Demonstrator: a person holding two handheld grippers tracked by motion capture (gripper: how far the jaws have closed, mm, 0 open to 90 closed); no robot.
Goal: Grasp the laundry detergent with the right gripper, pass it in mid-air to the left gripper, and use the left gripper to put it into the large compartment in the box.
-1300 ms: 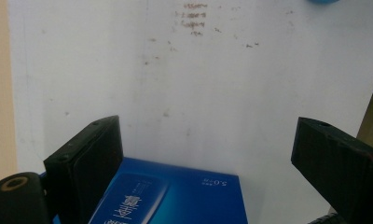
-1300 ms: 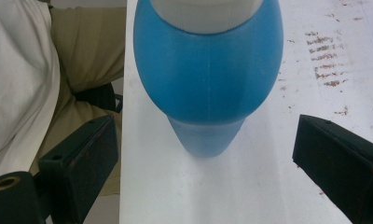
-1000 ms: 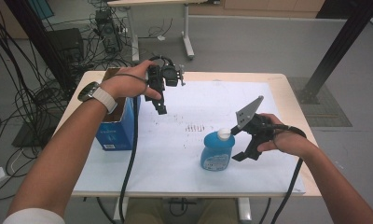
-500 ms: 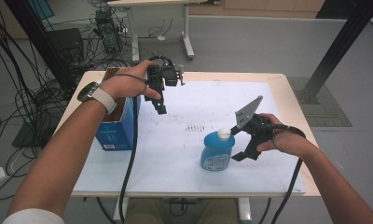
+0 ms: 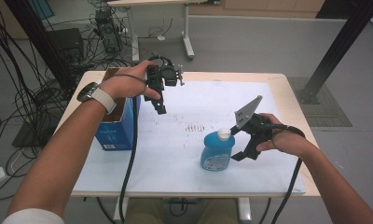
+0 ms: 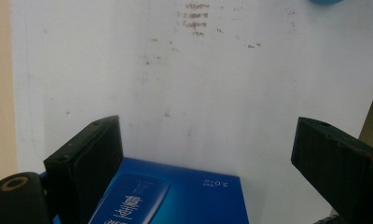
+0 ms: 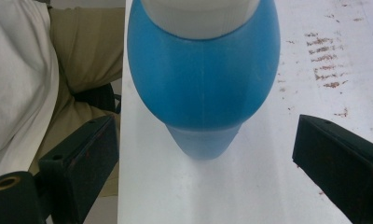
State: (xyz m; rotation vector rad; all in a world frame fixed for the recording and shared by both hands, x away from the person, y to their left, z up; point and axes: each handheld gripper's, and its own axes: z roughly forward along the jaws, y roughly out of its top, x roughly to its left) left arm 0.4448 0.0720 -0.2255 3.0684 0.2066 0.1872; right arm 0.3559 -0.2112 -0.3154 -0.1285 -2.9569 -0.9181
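Note:
A blue bottle with a white cap stands upright on the white sheet at the table's right front. My right gripper sits just right of it, open, its jaws on either side of the bottle's line and not touching it. In the right gripper view the bottle rises ahead between the wide jaws of the right gripper. My left gripper hangs open above the sheet at the back left, beside a blue carton. The left gripper looks down on the carton's top.
The carton stands open-topped at the table's left edge. Brown marks stain the sheet's middle. Cables lie on the floor to the left, another table's leg stands behind, and a black post rises at right.

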